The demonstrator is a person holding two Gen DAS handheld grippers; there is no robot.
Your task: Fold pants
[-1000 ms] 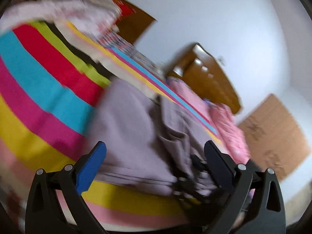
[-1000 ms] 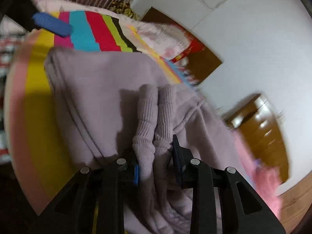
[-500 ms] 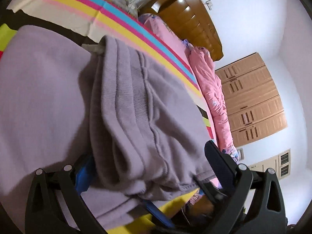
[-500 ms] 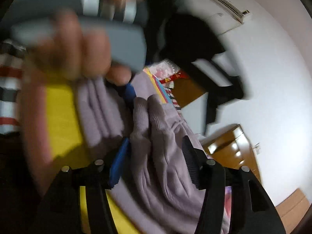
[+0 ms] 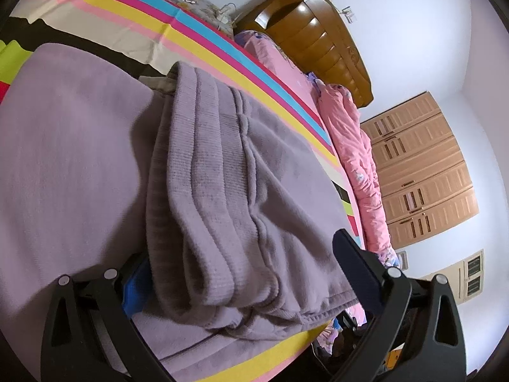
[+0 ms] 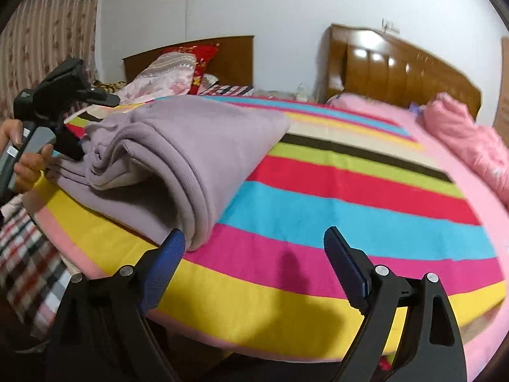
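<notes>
The lilac pants (image 6: 203,146) lie folded in a thick stack on the striped blanket (image 6: 350,197) near the bed's front left corner. In the left wrist view the pants (image 5: 222,191) fill the frame, with the ribbed cuffs on top. My left gripper (image 5: 248,273) is open with its jaws wide around the stack's near edge; its left pad sits partly under the cloth. It also shows in the right wrist view (image 6: 63,102), held by a hand at the stack's left end. My right gripper (image 6: 254,261) is open and empty, just right of the fold.
A pink quilt (image 6: 470,146) lies along the bed's right side. Two wooden headboards (image 6: 407,70) and pillows (image 6: 178,67) stand at the far wall. A wooden wardrobe (image 5: 423,172) is beyond the bed. A checked cloth (image 6: 28,254) hangs at the bed's left edge.
My right gripper has let go of the pants' cuffs, opened and drawn back to the right. My left gripper has moved in close around the stack's edge.
</notes>
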